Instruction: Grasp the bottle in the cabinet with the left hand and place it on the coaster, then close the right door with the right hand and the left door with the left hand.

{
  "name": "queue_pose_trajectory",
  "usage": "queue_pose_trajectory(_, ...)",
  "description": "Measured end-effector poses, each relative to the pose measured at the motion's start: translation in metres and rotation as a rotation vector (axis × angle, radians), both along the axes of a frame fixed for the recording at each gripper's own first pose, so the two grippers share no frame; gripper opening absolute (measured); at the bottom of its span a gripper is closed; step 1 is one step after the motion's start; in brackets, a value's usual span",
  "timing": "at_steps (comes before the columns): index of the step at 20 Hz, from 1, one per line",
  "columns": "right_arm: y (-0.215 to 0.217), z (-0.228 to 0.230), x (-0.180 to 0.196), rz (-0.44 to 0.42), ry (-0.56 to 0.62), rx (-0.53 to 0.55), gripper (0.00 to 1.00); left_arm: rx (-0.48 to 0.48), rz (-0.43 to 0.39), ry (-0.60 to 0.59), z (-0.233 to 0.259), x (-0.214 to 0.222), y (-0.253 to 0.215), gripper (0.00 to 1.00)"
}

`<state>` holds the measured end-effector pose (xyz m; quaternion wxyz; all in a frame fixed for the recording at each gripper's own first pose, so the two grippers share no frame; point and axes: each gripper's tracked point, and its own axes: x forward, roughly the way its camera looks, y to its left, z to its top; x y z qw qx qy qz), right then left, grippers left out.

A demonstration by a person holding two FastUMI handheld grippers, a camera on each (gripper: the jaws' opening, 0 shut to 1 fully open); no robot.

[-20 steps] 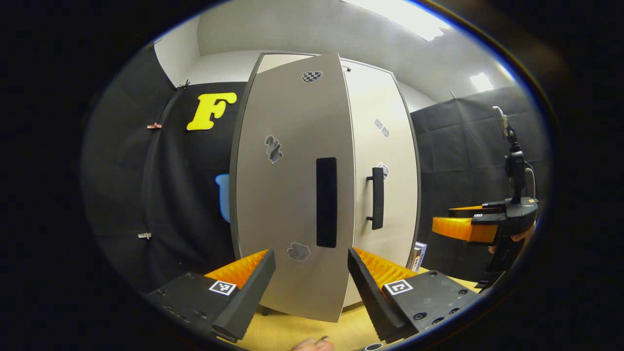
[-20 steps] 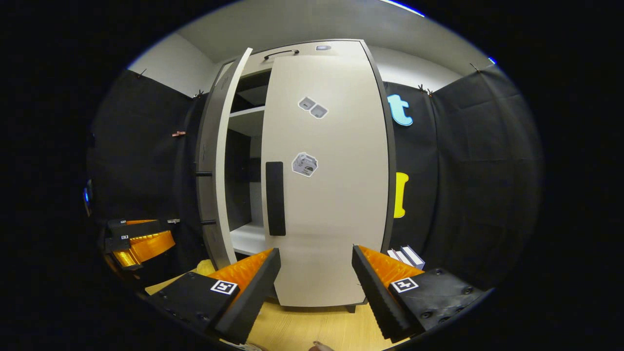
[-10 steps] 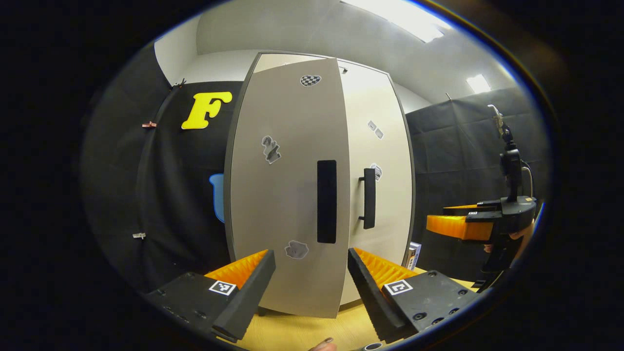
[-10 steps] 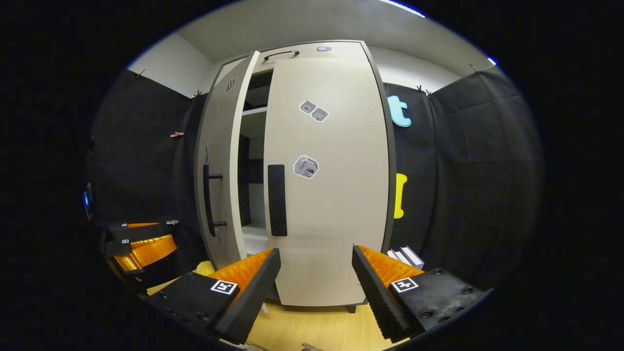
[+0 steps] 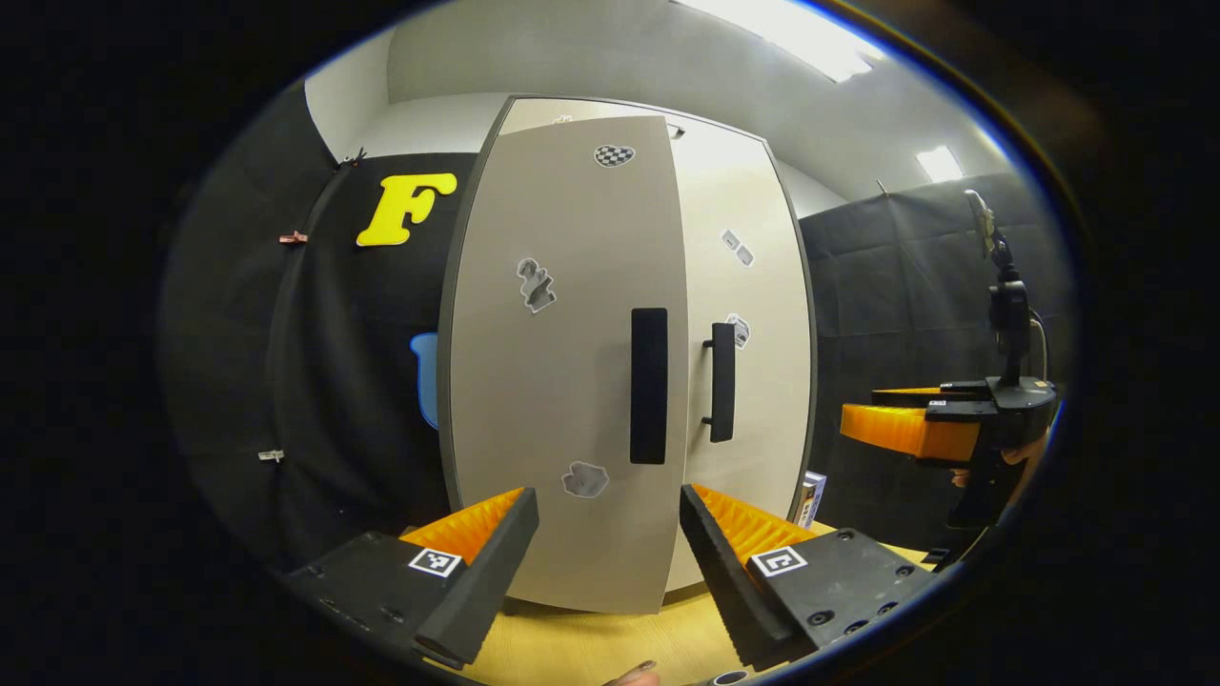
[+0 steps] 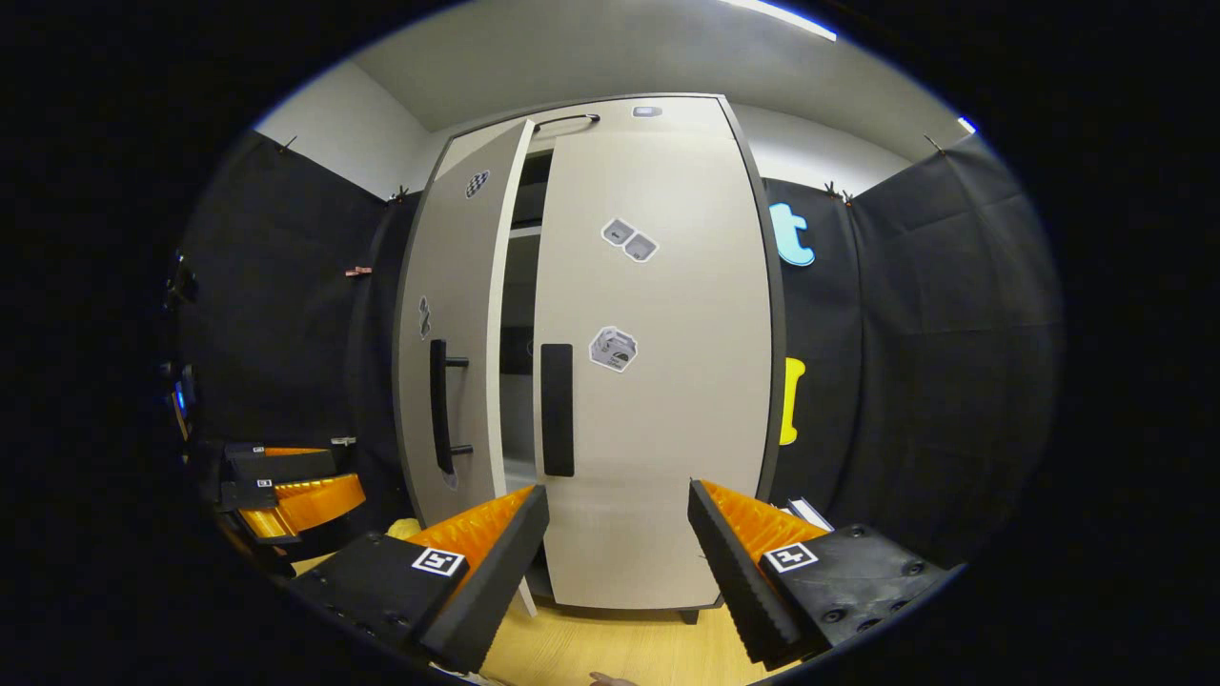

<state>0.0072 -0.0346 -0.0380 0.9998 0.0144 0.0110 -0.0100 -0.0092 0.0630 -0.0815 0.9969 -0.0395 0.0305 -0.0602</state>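
Nearly shut — left door (image 6: pixel 457 333) ajar.

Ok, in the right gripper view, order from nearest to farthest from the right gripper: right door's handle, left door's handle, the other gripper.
From the right gripper:
1. Right door's handle, just above, slightly left.
2. Left door's handle, further left, on the ajar door.
3. Left gripper, far left, low.

Right door (image 6: pixel 658 381) looks shut; left door (image 6: pixel 457 343) slightly ajar.

Both cameras rode low over the wooden table (image 6: pixel 610 648), facing the cabinet (image 5: pixel 610 362) close up: the left gripper view from its left, the right gripper view nearly square-on
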Motion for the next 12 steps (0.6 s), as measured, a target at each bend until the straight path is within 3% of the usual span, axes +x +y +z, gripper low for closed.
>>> queue_pose_trajectory(12, 0.0014, -0.0003, 0.0, 0.0, 0.01, -0.022, 0.98, 0.01, 0.01, 0.004, -0.0006, 0.0008, 0.0009, 0.94)
